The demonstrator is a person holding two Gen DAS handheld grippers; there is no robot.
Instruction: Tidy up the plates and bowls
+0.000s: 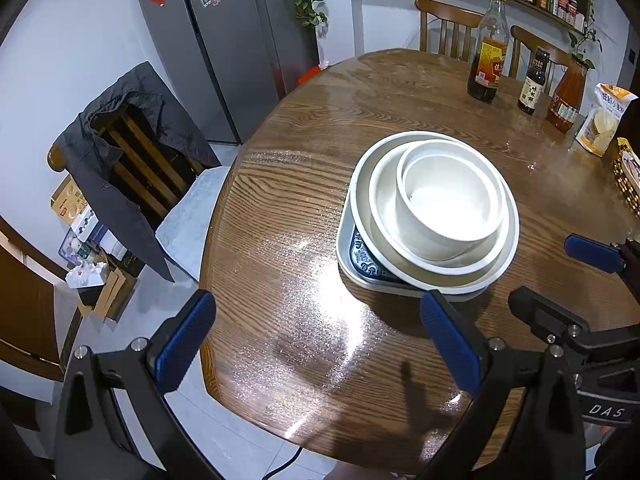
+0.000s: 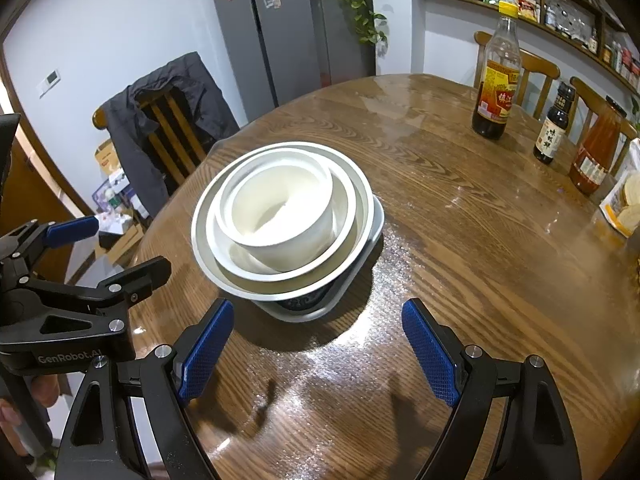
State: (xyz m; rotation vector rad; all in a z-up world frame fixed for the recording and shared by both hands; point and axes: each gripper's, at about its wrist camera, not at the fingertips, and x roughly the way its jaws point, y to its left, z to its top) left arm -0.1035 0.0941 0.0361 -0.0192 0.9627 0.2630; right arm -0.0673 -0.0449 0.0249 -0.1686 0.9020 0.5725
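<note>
A nested stack stands on the round wooden table point(image 1: 304, 184). A small white bowl point(image 1: 450, 196) sits in a wider white bowl point(image 1: 384, 216), which sits in a large white bowl point(image 1: 500, 264) on a square plate with a blue pattern point(image 1: 362, 258). The stack also shows in the right wrist view, with the small bowl point(image 2: 280, 208) on top and the square plate point(image 2: 316, 308) at the bottom. My left gripper point(image 1: 316, 340) is open and empty, just short of the stack. My right gripper point(image 2: 318, 352) is open and empty, also just short of the stack.
Three sauce bottles point(image 1: 490, 52) point(image 1: 534, 82) point(image 1: 568, 96) and a snack bag point(image 1: 604, 120) stand at the table's far right. A wicker basket point(image 1: 628, 176) is at the right edge. A chair with a dark jacket point(image 1: 128, 160) stands left of the table. A fridge point(image 1: 224, 40) stands behind.
</note>
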